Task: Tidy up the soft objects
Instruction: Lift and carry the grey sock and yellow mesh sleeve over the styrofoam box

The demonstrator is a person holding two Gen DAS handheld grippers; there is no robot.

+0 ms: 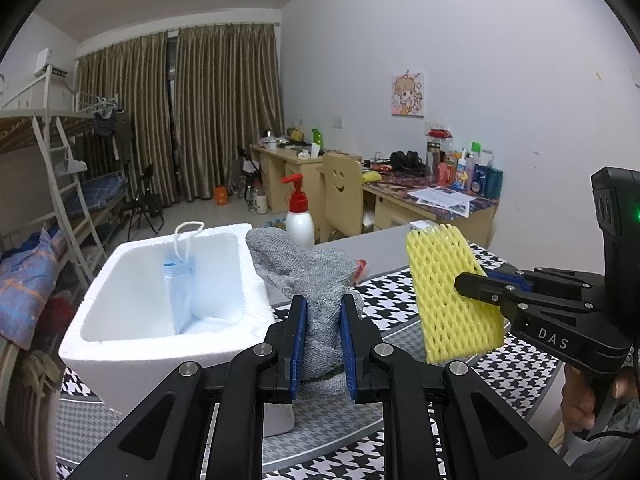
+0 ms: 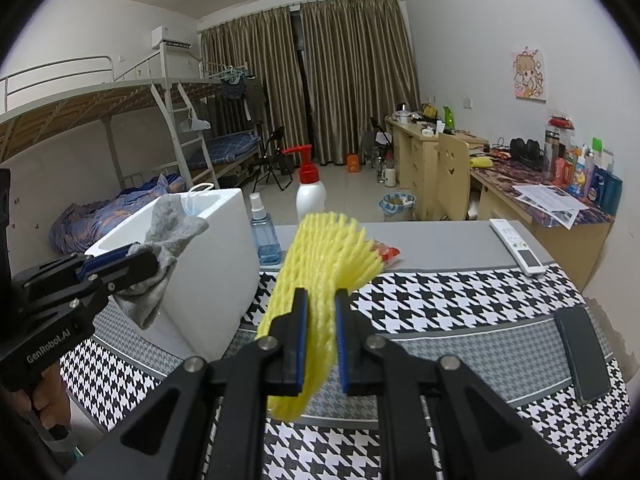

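My left gripper [image 1: 322, 312] is shut on a grey knitted sock [image 1: 304, 276], held above the table just right of a white foam box [image 1: 120, 344]. A blue face mask [image 1: 180, 284] stands inside that box, its white loop over the far rim. My right gripper [image 2: 321, 308] is shut on a yellow foam net sleeve [image 2: 320, 260], lifted over the houndstooth cloth. In the left wrist view the right gripper [image 1: 472, 284] holds the yellow net [image 1: 448, 280] to the right of the sock. From the right wrist, the left gripper [image 2: 136, 264] and sock [image 2: 168, 224] hang in front of the box [image 2: 212, 264].
A white pump bottle with a red top [image 2: 310, 196] and a blue spray bottle [image 2: 264, 236] stand behind the box. A red packet [image 2: 386, 254], a white remote [image 2: 518, 246] and a black phone [image 2: 582, 354] lie on the table. A hand [image 1: 580, 404] grips the right handle.
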